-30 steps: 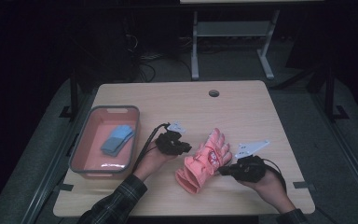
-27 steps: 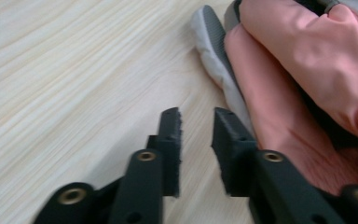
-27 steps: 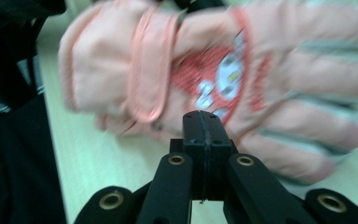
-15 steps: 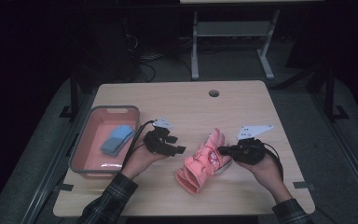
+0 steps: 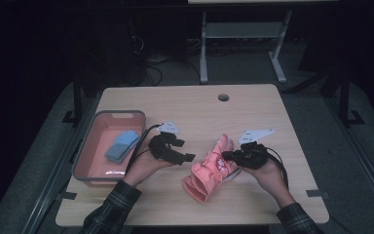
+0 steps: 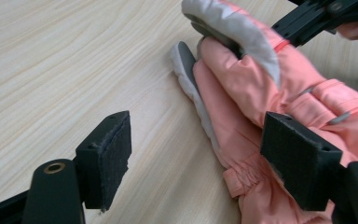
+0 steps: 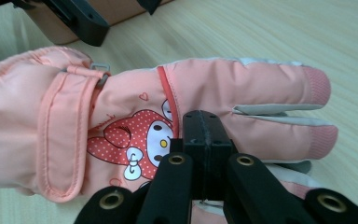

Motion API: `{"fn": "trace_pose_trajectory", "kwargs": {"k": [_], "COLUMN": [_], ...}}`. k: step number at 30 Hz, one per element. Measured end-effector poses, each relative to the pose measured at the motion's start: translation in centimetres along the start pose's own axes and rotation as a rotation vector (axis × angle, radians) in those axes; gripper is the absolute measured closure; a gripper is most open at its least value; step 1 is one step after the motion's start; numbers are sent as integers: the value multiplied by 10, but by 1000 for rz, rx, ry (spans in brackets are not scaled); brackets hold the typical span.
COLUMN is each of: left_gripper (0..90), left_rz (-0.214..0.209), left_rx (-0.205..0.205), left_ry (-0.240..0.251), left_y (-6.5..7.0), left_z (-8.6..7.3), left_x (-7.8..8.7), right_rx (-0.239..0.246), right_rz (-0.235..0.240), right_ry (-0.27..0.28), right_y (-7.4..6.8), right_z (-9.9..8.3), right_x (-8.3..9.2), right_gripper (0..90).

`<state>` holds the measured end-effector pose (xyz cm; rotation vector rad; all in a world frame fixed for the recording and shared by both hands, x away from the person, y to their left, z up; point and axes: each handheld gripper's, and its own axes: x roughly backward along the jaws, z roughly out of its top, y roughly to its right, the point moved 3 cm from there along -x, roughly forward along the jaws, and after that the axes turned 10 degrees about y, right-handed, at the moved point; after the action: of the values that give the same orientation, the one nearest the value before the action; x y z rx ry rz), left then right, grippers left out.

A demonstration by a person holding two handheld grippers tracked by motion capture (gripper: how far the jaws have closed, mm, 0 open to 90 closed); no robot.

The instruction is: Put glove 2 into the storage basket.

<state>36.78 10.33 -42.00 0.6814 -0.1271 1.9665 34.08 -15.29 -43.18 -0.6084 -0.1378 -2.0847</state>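
Note:
A pink winter glove (image 5: 209, 170) with a cartoon rabbit patch lies on the wooden table (image 5: 185, 105), fingers pointing away from the person. My right gripper (image 5: 225, 156) is shut on the glove's (image 7: 121, 102) finger-side edge, its jaws (image 7: 204, 135) pressed together there. That edge curls up and shows the grey palm side of the glove (image 6: 270, 93). My left gripper (image 5: 185, 149) hovers just left of the glove. Its jaws have just been opening; the pads (image 6: 107, 149) stand wide apart and press on nothing, and the cuff lies just beyond the right pad.
A pink bin (image 5: 109, 114) stands at the table's left side with a blue folded item (image 5: 122, 145) inside. A cable hole (image 5: 223, 97) is set near the table's far edge. Bare wood stretches across the far half of the table.
The left gripper's jaws have opened off the glove and the hand has drawn slightly left and up. The right gripper has moved farther from the person, still shut on the glove's edge.

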Motion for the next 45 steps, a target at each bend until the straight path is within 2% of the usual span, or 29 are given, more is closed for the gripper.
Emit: {"fn": "trace_pose_trajectory", "kwargs": {"k": [3, 9, 13, 15, 21, 25, 28, 32, 35, 38, 42, 45], "left_gripper": [224, 196, 182, 179, 148, 132, 127, 127, 127, 127, 127, 125], "left_rz": [-2, -22, -36, -45, -67, -79, -104, -96, -111, -111, -134, -136], "left_rx": [-9, -16, -35, -37, -42, -37, 7, 36, 69, 78, 123, 117], "left_ry": [2, 7, -1, 5, -19, -51, -55, -76, -101, -121, -164, -178], "left_y": [1, 7, 12, 15, 22, 24, 23, 18, 17, 17, 17, 18], "left_z": [1, 6, 11, 14, 22, 18, 14, 8, 1, -4, -14, -16], "left_x": [0, -1, -5, -9, -25, -41, -50, -62, -71, -77, -86, -88], "right_rx": [6, -6, -18, -14, 6, 26, 27, 39, 41, 48, 50, 57], "right_rz": [-2, -1, 6, 6, 5, -9, -7, -3, -12, -12, -8, -5], "right_ry": [-25, -72, -94, -95, -110, -128, -136, -132, -137, -135, -130, -130], "right_y": [1, 1, -1, -2, -3, -6, -7, -6, -9, -9, -9, -9], "right_z": [-3, -11, -16, -16, -18, -18, -19, -21, -21, -22, -23, -25], "right_x": [-6, -15, -22, -24, -30, -34, -34, -35, -35, -35, -34, -34], "right_gripper": [900, 900, 900, 900, 900, 900, 900, 900, 900, 900, 900, 900]}}
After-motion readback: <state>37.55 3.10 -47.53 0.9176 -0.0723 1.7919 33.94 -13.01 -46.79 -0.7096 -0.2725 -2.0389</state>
